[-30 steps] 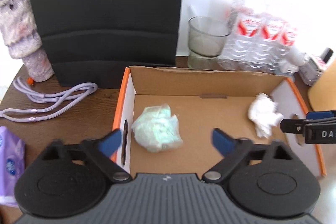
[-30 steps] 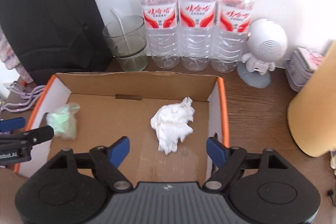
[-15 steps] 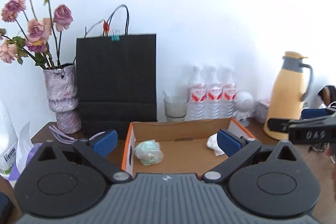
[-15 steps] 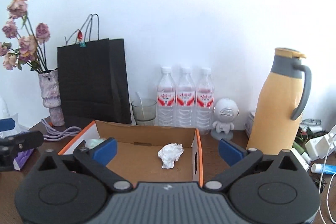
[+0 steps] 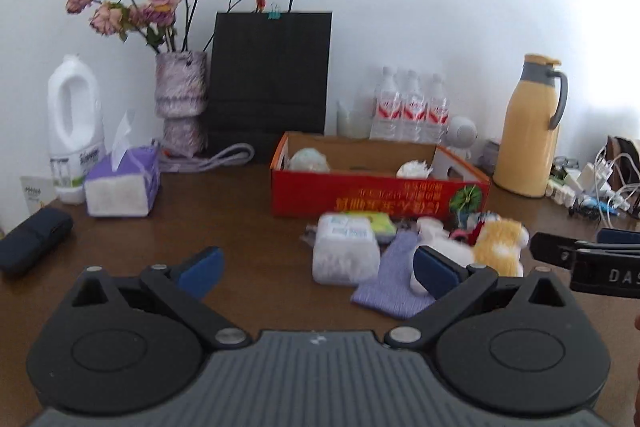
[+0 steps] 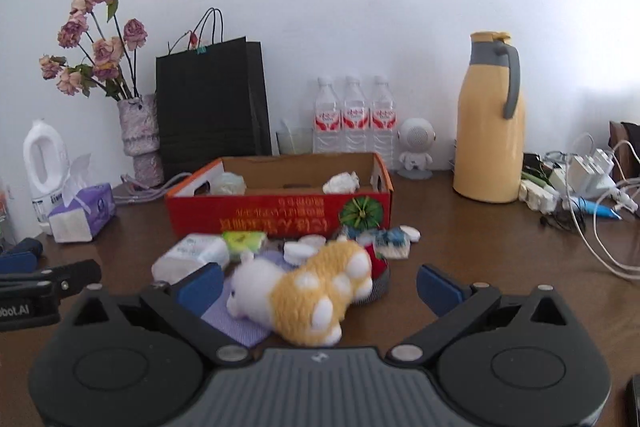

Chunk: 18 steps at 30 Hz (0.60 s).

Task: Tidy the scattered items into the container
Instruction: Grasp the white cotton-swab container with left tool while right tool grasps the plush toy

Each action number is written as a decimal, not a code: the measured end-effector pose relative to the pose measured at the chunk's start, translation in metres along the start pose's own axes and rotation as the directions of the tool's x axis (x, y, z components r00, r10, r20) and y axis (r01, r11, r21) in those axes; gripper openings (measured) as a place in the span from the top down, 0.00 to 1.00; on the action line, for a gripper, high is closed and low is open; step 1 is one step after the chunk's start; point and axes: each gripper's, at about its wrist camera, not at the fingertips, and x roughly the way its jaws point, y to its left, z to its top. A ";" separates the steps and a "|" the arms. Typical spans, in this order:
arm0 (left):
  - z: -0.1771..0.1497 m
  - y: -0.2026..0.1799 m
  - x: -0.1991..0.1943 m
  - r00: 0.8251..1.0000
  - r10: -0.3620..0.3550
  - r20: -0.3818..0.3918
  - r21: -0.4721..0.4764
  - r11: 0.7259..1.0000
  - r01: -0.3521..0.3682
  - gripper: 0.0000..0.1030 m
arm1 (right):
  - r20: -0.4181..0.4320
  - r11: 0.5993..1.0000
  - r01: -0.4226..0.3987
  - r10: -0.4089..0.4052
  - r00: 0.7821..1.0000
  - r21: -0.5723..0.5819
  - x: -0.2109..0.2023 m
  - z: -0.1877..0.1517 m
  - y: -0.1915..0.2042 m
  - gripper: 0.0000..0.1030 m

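Observation:
A red cardboard box (image 5: 380,193) (image 6: 280,219) stands mid-table and holds a green crumpled wad (image 5: 309,160) (image 6: 229,183) and a white crumpled wad (image 5: 414,169) (image 6: 341,183). In front of it lie scattered items: a white tissue pack (image 5: 345,253) (image 6: 192,255), a purple cloth (image 5: 394,281), a plush orange-and-white toy (image 5: 498,245) (image 6: 312,291), and small bits. My left gripper (image 5: 316,269) is open and empty, left of the pile. My right gripper (image 6: 318,285) is open, its fingers either side of the plush toy without touching it.
A black paper bag (image 5: 270,83), a vase of dried roses (image 5: 182,99), a purple tissue box (image 5: 122,183), a white jug (image 5: 74,123), water bottles (image 6: 354,119), a yellow thermos (image 6: 492,119) and tangled cables (image 6: 588,195) line the table's back and sides.
Both grippers have pulled back and down from above the box to low over the table in front of it. The scattered pile has come into view.

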 end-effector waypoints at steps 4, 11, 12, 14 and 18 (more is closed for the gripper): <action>-0.022 0.002 -0.015 0.999 -0.007 -0.036 0.001 1.000 0.008 0.00 | -0.065 1.000 -0.006 0.007 0.998 0.006 -0.020 -0.029 0.001 0.00; 0.006 -0.004 0.061 0.994 0.037 -0.100 0.042 0.999 -0.033 0.00 | -0.078 0.997 -0.031 0.036 0.996 0.074 0.025 -0.010 -0.001 0.09; 0.013 -0.003 0.078 0.994 0.023 -0.111 0.041 0.999 -0.018 0.00 | -0.086 0.995 -0.035 0.043 0.995 0.091 0.041 -0.004 -0.002 0.16; 0.021 -0.004 0.109 0.989 0.018 -0.146 0.036 0.999 -0.013 0.00 | -0.129 0.992 -0.019 0.035 0.991 0.125 0.069 0.002 -0.004 0.20; 0.025 -0.009 0.152 0.978 -0.018 -0.210 0.038 0.999 0.026 0.05 | -0.198 0.970 -0.029 0.079 0.977 0.240 0.102 0.004 -0.015 0.32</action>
